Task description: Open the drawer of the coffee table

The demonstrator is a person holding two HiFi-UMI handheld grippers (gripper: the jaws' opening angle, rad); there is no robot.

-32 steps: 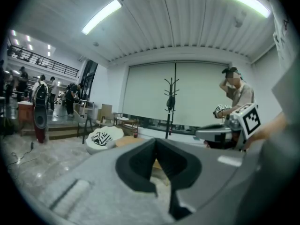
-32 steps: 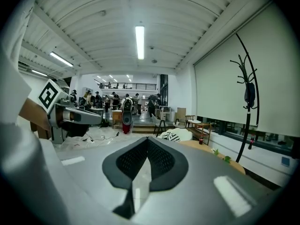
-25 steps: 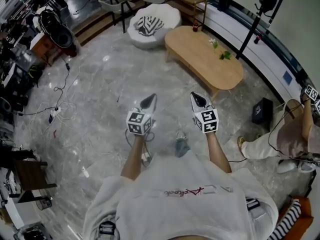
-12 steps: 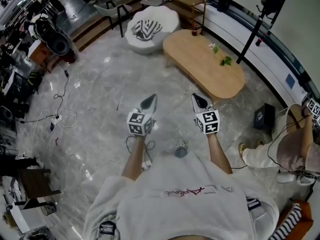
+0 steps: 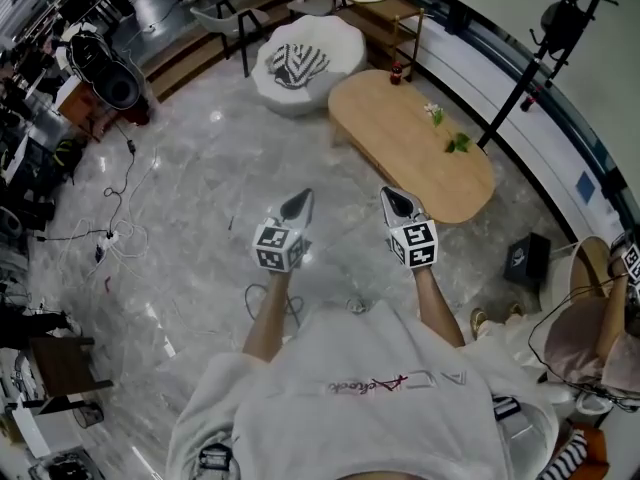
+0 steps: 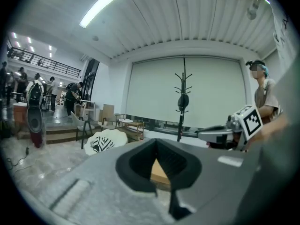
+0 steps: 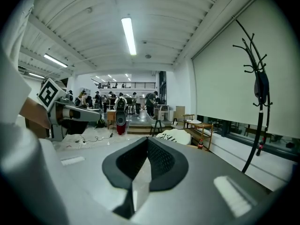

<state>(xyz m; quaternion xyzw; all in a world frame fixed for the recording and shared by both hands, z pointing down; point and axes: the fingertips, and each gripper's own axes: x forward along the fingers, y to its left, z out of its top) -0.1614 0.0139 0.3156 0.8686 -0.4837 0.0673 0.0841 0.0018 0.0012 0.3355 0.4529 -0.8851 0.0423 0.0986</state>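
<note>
The oval wooden coffee table (image 5: 400,158) stands ahead and to the right on the marble floor; none of the views shows its drawer. A sliver of its top (image 6: 160,172) shows past my left jaws. My left gripper (image 5: 298,205) and right gripper (image 5: 398,201) are held side by side in the air, short of the table, touching nothing. Both are shut and empty, with their black pads (image 6: 178,161) closed together. In the left gripper view my left gripper (image 6: 157,146) points at the table. My right gripper (image 7: 146,142) points past it into the room.
A white pouf (image 5: 305,53) with a striped cushion sits beyond the table, and a wooden side table (image 5: 385,8) behind that. A coat stand (image 5: 530,78) rises to the table's right. A black box (image 5: 525,258) and a seated person (image 5: 590,328) are at right, cables (image 5: 120,228) at left.
The coffee table has slid nearer and lower in the head view as the person walks toward it. Both grippers keep the same pose, shut.
</note>
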